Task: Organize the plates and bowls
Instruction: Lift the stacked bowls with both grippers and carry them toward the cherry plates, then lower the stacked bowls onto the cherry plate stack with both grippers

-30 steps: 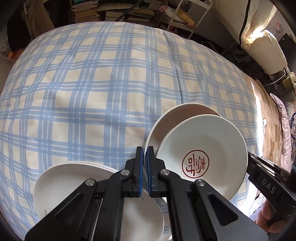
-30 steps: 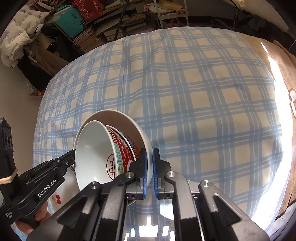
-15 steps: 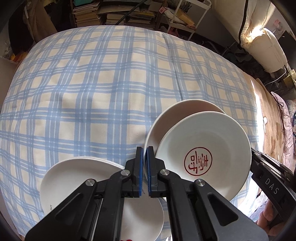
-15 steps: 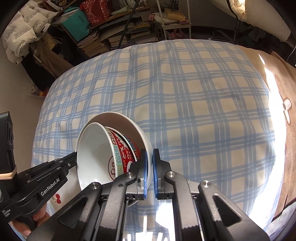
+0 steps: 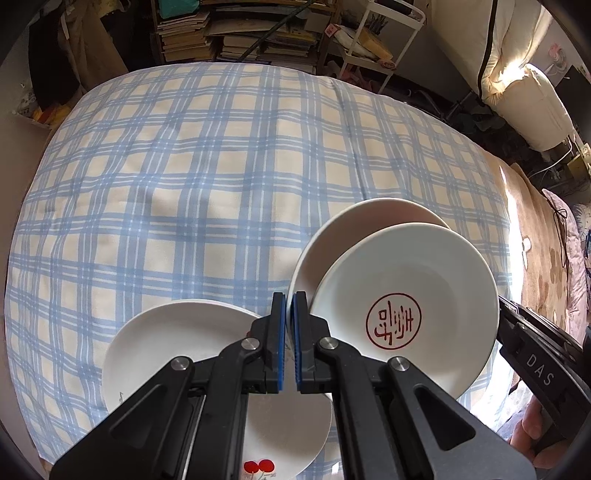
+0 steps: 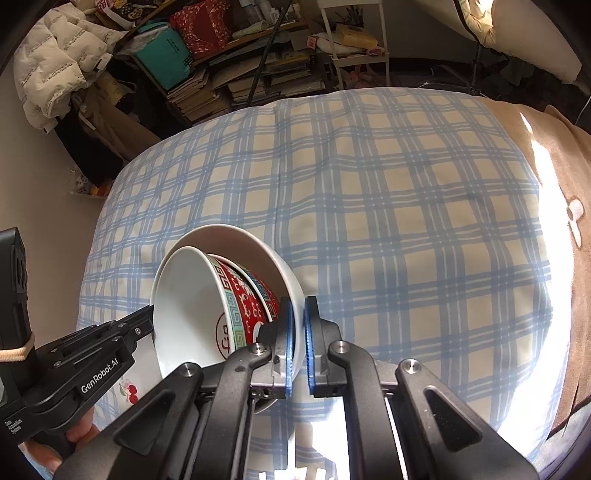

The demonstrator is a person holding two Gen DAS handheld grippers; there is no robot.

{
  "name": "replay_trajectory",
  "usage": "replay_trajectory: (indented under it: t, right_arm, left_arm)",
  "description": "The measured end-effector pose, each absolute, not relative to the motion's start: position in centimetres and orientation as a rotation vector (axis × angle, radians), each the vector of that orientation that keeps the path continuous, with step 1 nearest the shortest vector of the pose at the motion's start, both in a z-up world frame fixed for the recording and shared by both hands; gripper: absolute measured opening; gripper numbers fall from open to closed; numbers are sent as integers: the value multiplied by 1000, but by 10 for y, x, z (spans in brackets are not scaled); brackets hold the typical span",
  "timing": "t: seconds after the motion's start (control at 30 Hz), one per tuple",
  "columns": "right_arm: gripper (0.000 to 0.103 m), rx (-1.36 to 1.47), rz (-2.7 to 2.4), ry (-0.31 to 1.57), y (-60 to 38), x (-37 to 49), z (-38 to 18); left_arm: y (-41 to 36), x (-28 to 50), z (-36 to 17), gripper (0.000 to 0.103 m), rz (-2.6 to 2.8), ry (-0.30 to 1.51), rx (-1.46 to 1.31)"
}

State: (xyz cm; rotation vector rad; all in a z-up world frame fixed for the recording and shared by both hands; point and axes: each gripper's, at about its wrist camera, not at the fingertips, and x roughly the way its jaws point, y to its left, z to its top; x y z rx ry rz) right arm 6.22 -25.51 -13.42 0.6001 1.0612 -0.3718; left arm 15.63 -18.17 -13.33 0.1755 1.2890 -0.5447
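Surface ahead of me: a bed under a blue-and-cream plaid cover, faintly creased. A tan blanket lies along its right side, with hard sunlight washing out that edge. Beyond the far edge: stacks of books and papers on low shelving, and a white wire-frame rack beside them. Back left in my right view: a white puffer jacket, a teal bag and a plain beige wall. Upper right: a cream cushion, sunlit.
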Motion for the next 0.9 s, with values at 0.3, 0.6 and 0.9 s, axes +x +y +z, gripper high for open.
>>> replay_trajectory:
  t: [0.3,0.6,0.9]
  right_arm:
    - [9,600,-333,1021,-243,53,-116]
    - [9,568,-232,1014,-202,61,-104]
    - [9,540,-117,1085,-155,68,-123]
  left_arm:
    - [-165,146,-108,2,-507,1262,181]
    - [-116,134,-91,2,-398,1257,176]
    - [-65,115,-109,2,-275,1319,177]
